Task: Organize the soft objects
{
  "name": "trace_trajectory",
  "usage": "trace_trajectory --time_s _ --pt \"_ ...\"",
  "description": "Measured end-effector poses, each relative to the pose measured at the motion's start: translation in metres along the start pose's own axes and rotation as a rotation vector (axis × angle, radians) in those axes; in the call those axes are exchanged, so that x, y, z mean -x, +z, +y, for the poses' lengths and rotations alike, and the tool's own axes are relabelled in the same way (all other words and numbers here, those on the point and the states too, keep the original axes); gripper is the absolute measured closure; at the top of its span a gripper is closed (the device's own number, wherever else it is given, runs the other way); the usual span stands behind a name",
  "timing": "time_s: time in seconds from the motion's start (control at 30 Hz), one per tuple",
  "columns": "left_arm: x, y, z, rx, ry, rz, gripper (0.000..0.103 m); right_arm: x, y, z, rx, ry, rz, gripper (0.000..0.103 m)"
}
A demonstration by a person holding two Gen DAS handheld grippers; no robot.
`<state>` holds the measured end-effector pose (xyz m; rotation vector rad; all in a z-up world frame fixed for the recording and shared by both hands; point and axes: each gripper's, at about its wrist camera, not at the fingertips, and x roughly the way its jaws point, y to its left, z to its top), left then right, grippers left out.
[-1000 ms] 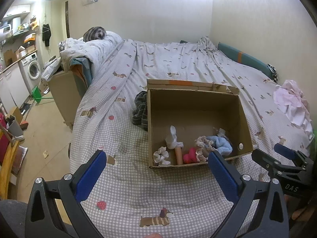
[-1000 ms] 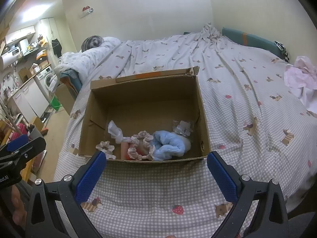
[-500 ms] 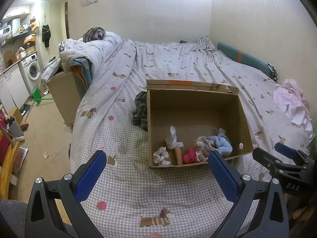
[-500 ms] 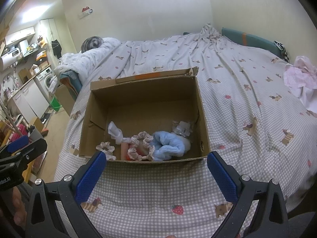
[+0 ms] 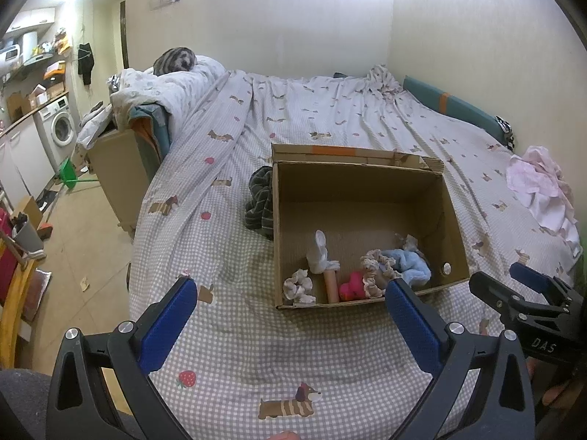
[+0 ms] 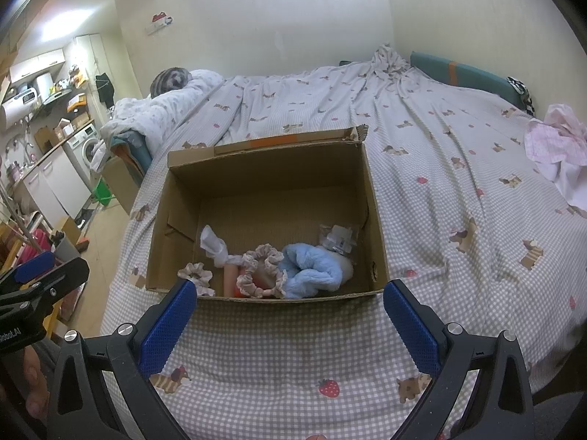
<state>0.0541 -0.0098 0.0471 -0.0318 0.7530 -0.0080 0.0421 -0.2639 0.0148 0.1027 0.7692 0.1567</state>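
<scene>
Both claws, left [image 5: 290,315] and right [image 6: 290,315], hang spread and empty above the bed [image 6: 422,154], as they did a second ago; nothing has shifted. At twelve o'clock of the right claw, the box [image 6: 370,198] holds the scrunchies [image 6: 262,267], blue cloth [image 6: 312,269] and other soft bits. That stillness suggests the sorting is finished or paused, with dark cloth [image 5: 260,201] lying outside at the box's nine o'clock.

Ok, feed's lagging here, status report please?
Left gripper and right gripper open, empty. Soft items sit in cardboard box. Dark cloth beside box. Nothing in the way.
</scene>
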Motion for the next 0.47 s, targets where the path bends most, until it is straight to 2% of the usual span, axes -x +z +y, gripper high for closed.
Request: trace_trajectory --time_s 0.47 --pt "-0.0026 -0.0014 0.0007 0.008 -0.009 0.013 0.001 -0.0005 0.0001 -0.0004 -0.002 0.003 -0.002 0.0"
